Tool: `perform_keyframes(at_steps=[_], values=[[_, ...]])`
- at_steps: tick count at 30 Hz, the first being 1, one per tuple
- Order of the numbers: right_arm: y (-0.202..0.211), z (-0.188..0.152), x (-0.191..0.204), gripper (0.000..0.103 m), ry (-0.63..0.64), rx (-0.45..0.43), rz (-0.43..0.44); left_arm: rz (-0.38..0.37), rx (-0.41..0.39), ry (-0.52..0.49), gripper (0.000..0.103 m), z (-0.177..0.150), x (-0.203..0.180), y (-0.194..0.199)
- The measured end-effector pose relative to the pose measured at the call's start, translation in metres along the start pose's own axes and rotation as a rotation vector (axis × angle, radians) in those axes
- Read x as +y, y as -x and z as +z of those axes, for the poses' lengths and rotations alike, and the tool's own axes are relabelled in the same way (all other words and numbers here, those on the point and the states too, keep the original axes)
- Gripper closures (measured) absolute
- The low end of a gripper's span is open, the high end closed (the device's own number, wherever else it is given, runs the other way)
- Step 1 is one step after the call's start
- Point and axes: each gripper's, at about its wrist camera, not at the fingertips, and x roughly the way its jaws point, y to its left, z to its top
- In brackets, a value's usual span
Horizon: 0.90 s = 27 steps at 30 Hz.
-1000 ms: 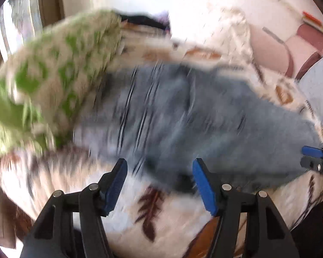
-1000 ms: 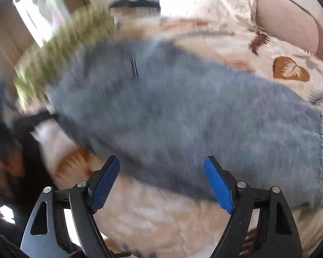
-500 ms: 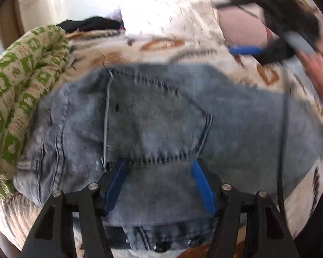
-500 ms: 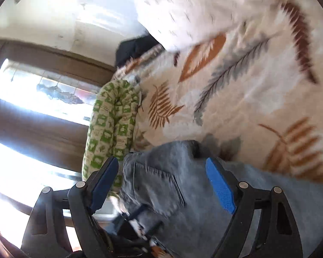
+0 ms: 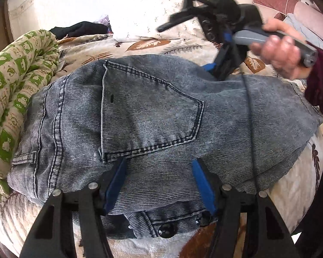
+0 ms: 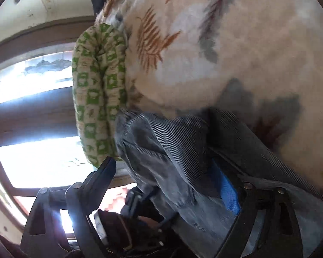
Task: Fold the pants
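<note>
Grey-blue denim pants [image 5: 152, 124], folded into a thick bundle, lie on a cream bedspread [image 5: 148, 43] w/ brown and grey leaf print. Everything below is placed relative to the pants.

Left-wrist view: back pocket faces up at centre of the bundle; waistband w/ a dark button sits at the near edge, partly tucked under. No readable brand, label or writing on the pants, button or anything else in either view.

Left gripper [image 5: 159, 185] hangs over the near edge of the pants, blue pads apart, denim lying beneath and between them. Can't tell if the tips touch the cloth; pads don't pinch it.

Right gripper [image 5: 213, 49] is at the far edge of the pants, held by a hand [image 5: 280, 53] in a dark red sleeve. Its jaws have just been opening and stand wide apart. One finger dips to the far edge of the denim, the other sticks up clear of it. In the right-wrist view, a fold of denim lies against the blue pad of the right-hand finger [image 6: 228, 191]; the other finger is off the cloth, so nothing is clamped.

Left of the pants: a rolled green-and-cream patterned quilt [image 5: 15, 81], touching the bundle. Beyond the pants: a dark garment [image 5: 79, 29] and a pale pillow [image 5: 150, 19], apart from them.
</note>
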Motion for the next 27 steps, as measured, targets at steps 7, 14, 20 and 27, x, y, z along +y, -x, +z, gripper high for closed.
perform_keyframes(at_steps=[7,14,20,27], values=[[0.002,0.016,-0.003,0.006,-0.022,-0.141,0.129,-0.003,-0.010,0.010,0.037,0.001,-0.001,-0.001],[0.004,0.011,0.003,0.041,0.050,-0.231,0.052,-0.008,-0.013,0.019,0.037,0.001,-0.002,-0.002],[0.021,0.008,0.012,0.041,0.087,-0.329,0.172,-0.013,-0.018,0.026,0.037,0.001,0.000,-0.003],[0.031,0.013,-0.018,0.043,0.012,-0.430,-0.006,-0.003,-0.008,0.012,0.037,0.000,-0.003,0.000]])
